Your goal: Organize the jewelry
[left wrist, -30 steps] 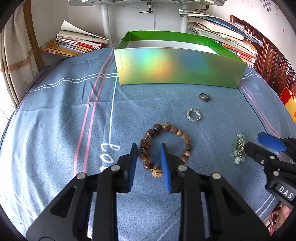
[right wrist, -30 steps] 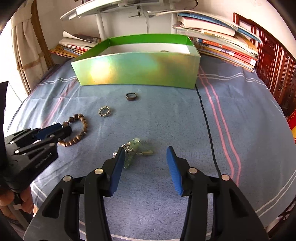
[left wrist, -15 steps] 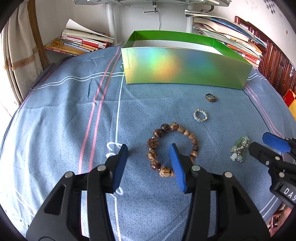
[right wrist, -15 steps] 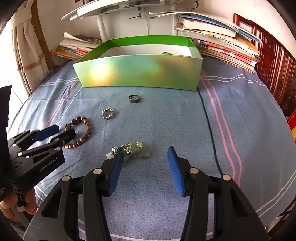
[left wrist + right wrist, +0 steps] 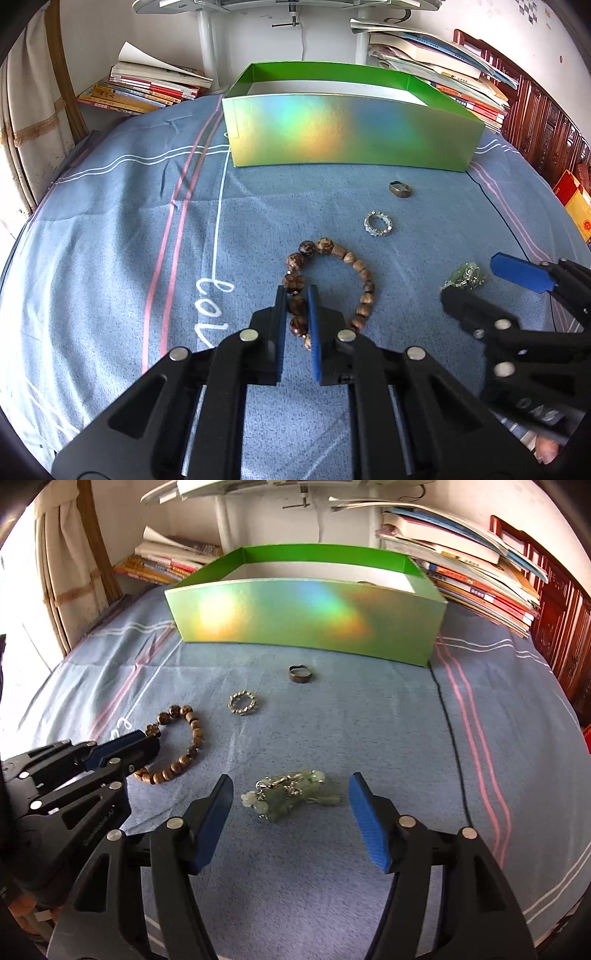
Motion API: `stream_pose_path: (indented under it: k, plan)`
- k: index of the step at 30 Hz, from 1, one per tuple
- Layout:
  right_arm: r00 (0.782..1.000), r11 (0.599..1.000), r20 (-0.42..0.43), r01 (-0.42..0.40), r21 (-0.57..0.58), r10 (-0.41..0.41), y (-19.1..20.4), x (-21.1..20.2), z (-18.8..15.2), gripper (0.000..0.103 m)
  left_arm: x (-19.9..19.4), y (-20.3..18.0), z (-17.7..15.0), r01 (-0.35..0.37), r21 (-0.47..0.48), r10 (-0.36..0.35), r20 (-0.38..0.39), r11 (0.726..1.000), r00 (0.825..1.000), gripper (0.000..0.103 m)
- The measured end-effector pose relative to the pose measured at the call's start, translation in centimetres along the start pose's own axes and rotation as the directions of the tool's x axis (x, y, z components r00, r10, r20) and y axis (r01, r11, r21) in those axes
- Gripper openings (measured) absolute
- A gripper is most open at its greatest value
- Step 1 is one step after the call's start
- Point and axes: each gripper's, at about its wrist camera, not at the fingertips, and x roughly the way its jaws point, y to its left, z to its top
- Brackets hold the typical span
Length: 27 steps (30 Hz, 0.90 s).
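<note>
Wooden bead bracelet between left gripper fingers

A blue striped bed cover carries a green iridescent box at the far side; nearer lie a dark ring, a silver ring, a wooden bead bracelet left, and green jade jewelry nearest

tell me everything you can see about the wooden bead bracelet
The wooden bead bracelet is a closed loop of round brown beads, seemingly wood: larger, dark mottled ones on one side, smaller, paler ones on the other. It lies flat on the blue striped cloth, in front of the green box and near the sparkly ring. The left tool has its blue pads closed on the dark-bead side, gripping a bead or two; the rest of the loop rests on the cloth.
</note>
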Motion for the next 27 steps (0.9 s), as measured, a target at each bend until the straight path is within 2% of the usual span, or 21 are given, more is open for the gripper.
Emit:
stream_pose_path:
  k: [3, 6, 8, 12, 15, 16, 17, 22, 27]
  plan:
    - [1.000, 1.000, -0.005, 0.022, -0.020, -0.023, 0.4, 0.4, -0.2, 0.063, -0.1, 0.0, -0.1, -0.004, 0.002, 0.004, 0.000, 1.000, 1.000, 0.012]
    - [1.000, 0.999, 0.010, 0.030, -0.035, -0.029, 0.5, 0.3, -0.3, 0.051, -0.2, -0.1, -0.2, -0.009, 0.003, 0.009, 0.003, 1.000, 1.000, 0.012]
    - [1.000, 0.999, 0.011, 0.029, -0.036, -0.029, 0.5, 0.2, -0.2, 0.033, -0.2, -0.1, -0.3, -0.011, 0.002, 0.011, 0.006, 1.000, 1.000, 0.012]
    - [0.999, 0.999, 0.012, 0.031, -0.039, -0.031, 0.7, 0.2, -0.1, 0.029, -0.3, 0.1, -0.4, -0.004, -0.008, 0.004, 0.013, 1.000, 1.000, 0.012]
    - [0.999, 0.999, 0.021, 0.027, -0.037, -0.026, 0.6, -0.4, 0.2, 0.022, -0.6, 0.5, -0.5, 0.000, -0.019, 0.000, 0.017, 1.000, 1.000, 0.011]
    - [1.000, 0.999, 0.022, 0.022, -0.032, -0.022, 0.6, -0.5, 0.4, 0.011, -0.9, 0.6, -0.5, 0.001, -0.020, -0.001, 0.024, 1.000, 1.000, 0.011]
    - [1.000, 1.000, 0.022, 0.016, -0.025, -0.015, 0.4, -0.8, 0.5, 0.008, -1.1, 0.7, -0.4, 0.001, -0.021, -0.001, 0.029, 1.000, 1.000, 0.011]
    - [0.999, 1.000, 0.047, 0.019, -0.025, -0.017, 0.0, -2.0, 0.9, 0.000, -2.5, 0.7, 0.0, 0.002, -0.016, -0.001, 0.064, 1.000, 0.998, 0.011]
    - [0.998, 1.000, 0.063, 0.013, -0.010, -0.012, -0.5, -2.8, 0.8, 0.000, -2.9, 0.3, 0.0, 0.004, -0.010, -0.003, 0.071, 1.000, 0.997, 0.011]
